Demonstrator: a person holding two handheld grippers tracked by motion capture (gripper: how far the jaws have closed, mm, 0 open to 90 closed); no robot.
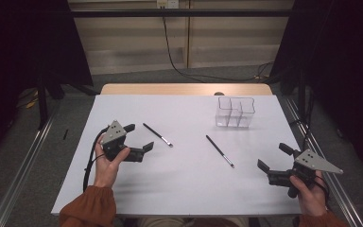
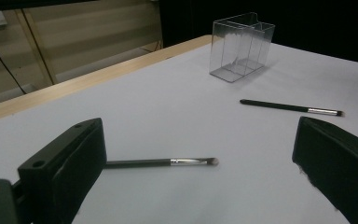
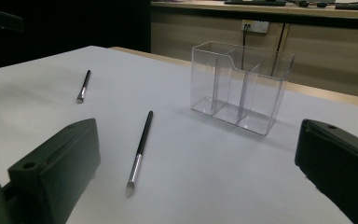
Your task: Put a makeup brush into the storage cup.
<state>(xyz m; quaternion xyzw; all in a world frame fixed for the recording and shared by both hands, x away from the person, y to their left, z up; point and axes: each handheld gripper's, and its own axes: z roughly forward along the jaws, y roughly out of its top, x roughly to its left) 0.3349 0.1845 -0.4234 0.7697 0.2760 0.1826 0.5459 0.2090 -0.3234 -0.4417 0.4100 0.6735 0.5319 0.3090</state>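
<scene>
Two thin black makeup brushes with silver ferrules lie flat on the white table [image 1: 184, 179]. The left brush [image 1: 158, 135] [image 2: 161, 162] [image 3: 82, 87] rests just right of my left gripper [image 1: 138, 137], which is open and empty, its jaws wide apart in the left gripper view. The middle brush [image 1: 220, 151] [image 2: 291, 108] [image 3: 140, 151] lies left of my right gripper [image 1: 275, 157], also open and empty. A clear plastic organizer [image 1: 235, 112] [image 2: 241, 46] [image 3: 240, 88] with several compartments stands upright and empty at the far right of the table.
The table's wooden back edge [image 1: 184, 89] shows beyond the white surface. Metal rails [image 1: 19, 165] run along both sides on the floor. A black cable [image 1: 170, 52] hangs down the back wall.
</scene>
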